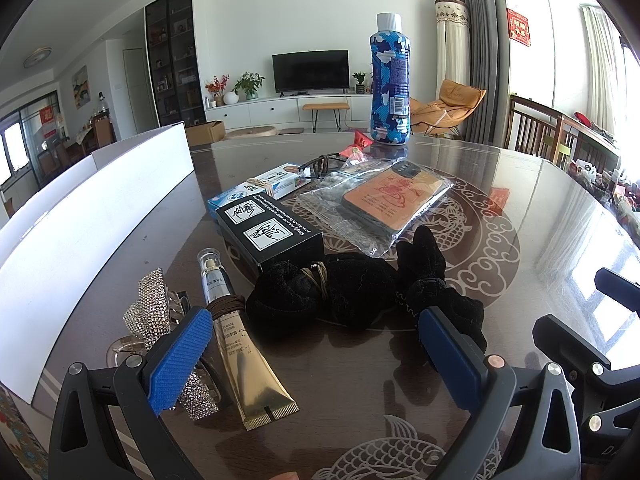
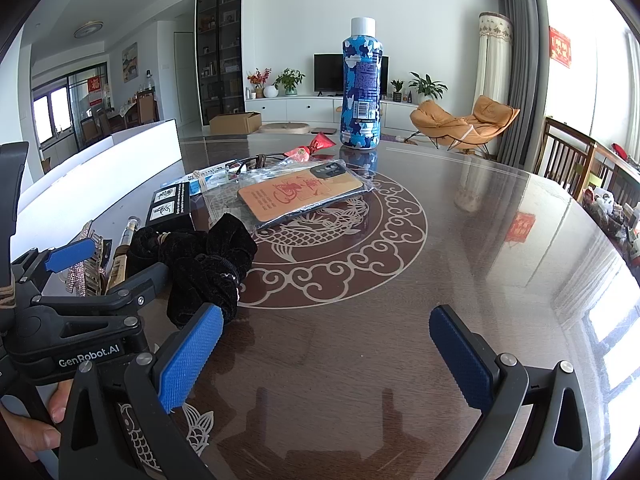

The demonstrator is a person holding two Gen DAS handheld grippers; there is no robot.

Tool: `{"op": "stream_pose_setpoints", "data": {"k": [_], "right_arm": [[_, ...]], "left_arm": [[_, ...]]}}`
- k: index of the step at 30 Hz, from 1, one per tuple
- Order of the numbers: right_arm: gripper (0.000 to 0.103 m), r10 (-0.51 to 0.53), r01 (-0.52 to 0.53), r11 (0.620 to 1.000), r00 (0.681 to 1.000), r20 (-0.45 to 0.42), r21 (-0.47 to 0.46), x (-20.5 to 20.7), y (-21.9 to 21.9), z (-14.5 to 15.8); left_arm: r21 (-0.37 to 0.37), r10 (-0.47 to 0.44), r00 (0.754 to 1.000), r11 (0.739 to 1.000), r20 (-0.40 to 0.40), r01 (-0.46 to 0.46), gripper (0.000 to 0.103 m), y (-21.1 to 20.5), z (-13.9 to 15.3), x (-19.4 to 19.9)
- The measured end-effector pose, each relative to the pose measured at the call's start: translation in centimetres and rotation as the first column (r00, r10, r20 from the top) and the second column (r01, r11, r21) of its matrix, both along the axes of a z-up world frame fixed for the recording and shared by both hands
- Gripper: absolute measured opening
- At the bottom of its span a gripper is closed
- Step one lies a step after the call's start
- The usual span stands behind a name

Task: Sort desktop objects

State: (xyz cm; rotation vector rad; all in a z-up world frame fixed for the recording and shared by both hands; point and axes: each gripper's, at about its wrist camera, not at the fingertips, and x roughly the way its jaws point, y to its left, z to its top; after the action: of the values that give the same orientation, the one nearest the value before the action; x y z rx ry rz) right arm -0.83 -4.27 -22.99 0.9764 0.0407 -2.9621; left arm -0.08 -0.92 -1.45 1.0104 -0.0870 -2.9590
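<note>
Your left gripper [image 1: 316,344] is spread and empty with the black velvet scrunchie [image 1: 360,292] dead ahead on the tabletop [image 1: 500,184], long axis crosswise to its fingers, while your right gripper [image 2: 326,354], also spread, sits further right over bare glass.
</note>
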Motion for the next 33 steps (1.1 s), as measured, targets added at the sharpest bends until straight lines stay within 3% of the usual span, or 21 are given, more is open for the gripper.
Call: {"op": "stream_pose_setpoints", "data": {"k": [33], "right_arm": [[0.103, 0.001, -0.001, 1.0, 1.0, 0.002, -0.001, -0.03, 0.05, -0.01]], "left_arm": [[0.002, -0.016, 1.0, 1.0, 0.001, 0.016, 0.103, -0.05, -0.01, 0.05]]}}
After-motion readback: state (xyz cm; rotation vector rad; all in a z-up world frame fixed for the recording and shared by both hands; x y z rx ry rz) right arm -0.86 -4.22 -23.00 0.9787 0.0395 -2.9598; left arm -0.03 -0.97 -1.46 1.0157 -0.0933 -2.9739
